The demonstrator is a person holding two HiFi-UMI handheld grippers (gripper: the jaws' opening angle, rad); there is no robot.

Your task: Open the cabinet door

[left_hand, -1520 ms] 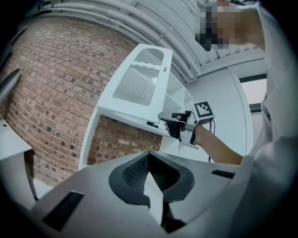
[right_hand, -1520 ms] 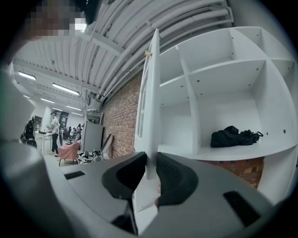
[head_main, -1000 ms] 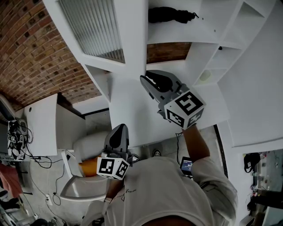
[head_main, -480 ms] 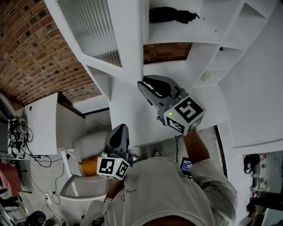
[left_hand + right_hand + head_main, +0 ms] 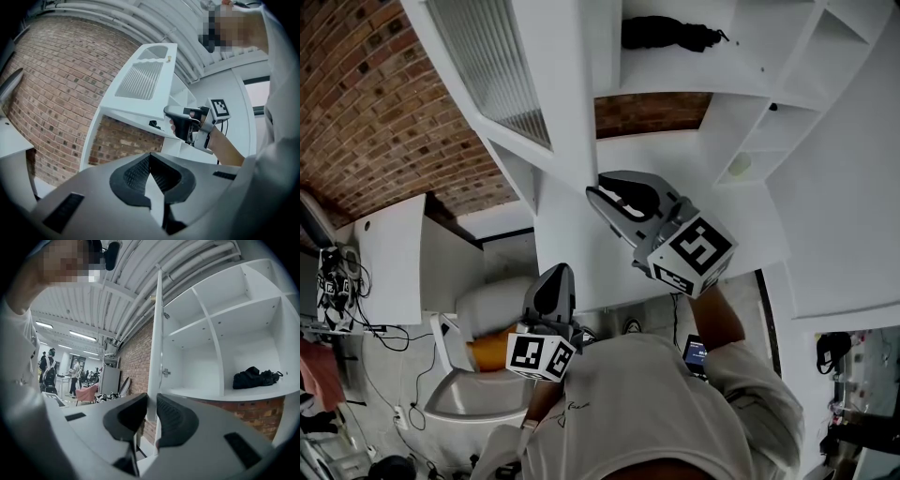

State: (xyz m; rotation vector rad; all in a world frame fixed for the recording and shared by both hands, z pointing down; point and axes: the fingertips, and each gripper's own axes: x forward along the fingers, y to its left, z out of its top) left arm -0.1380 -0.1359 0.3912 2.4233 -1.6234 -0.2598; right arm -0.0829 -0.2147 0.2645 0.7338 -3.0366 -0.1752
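The white cabinet door (image 5: 553, 112), with a ribbed glass panel, stands swung out from the open cabinet (image 5: 741, 112). My right gripper (image 5: 595, 192) is shut on the door's free edge near its lower end. In the right gripper view the thin door edge (image 5: 155, 333) runs up from between the two dark pads (image 5: 176, 416) of that gripper (image 5: 152, 404). The left gripper view shows the door (image 5: 140, 89) from its outer face, with the right gripper (image 5: 168, 111) clamped on it. My left gripper (image 5: 555, 277) hangs lower and to the left, away from the door, shut on nothing (image 5: 151, 161).
A black bag (image 5: 666, 33) lies on a shelf inside the cabinet (image 5: 255, 377). A brick wall (image 5: 366, 103) runs behind and left of the cabinet. A low white unit (image 5: 389, 258) stands at the left. People (image 5: 47, 366) and a pink chair (image 5: 86, 393) are far back.
My right gripper has moved left and toward me with the door edge in it, and the door has swung further out. The left gripper has stayed put.
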